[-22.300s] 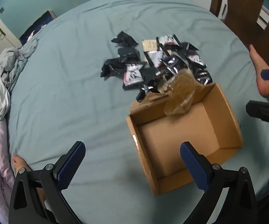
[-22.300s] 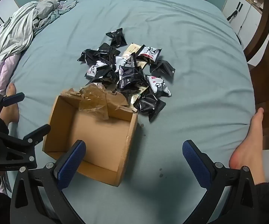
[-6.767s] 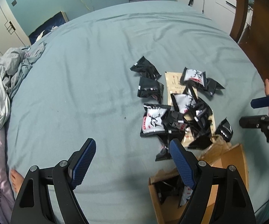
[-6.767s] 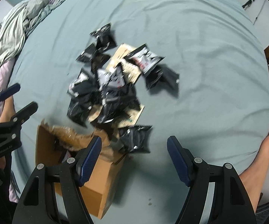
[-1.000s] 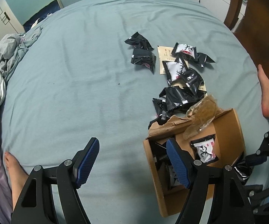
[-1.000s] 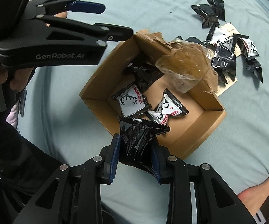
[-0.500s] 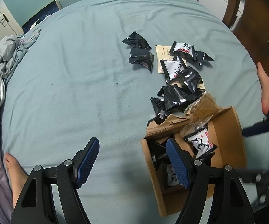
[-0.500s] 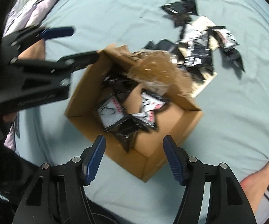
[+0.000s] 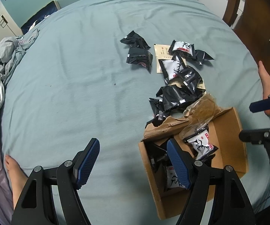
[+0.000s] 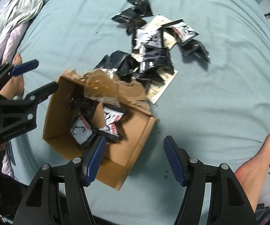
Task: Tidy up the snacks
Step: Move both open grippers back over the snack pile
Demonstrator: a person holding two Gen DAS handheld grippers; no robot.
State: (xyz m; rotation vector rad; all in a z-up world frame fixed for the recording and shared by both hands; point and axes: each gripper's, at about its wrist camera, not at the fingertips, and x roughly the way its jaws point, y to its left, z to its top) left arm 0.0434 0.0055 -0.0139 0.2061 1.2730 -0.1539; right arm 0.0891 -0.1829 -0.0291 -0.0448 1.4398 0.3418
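While both empty, snack packets (image 10: 106,123) boxed.

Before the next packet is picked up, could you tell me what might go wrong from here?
The torn flap and crumpled tape hang over the cardboard box opening, so a dropped packet may catch there. The loose snack packets overlap on a beige sheet, so the open right hand-held gripper could pinch two packets or the sheet. The open left hand-held gripper sits close to the box and might nudge it.
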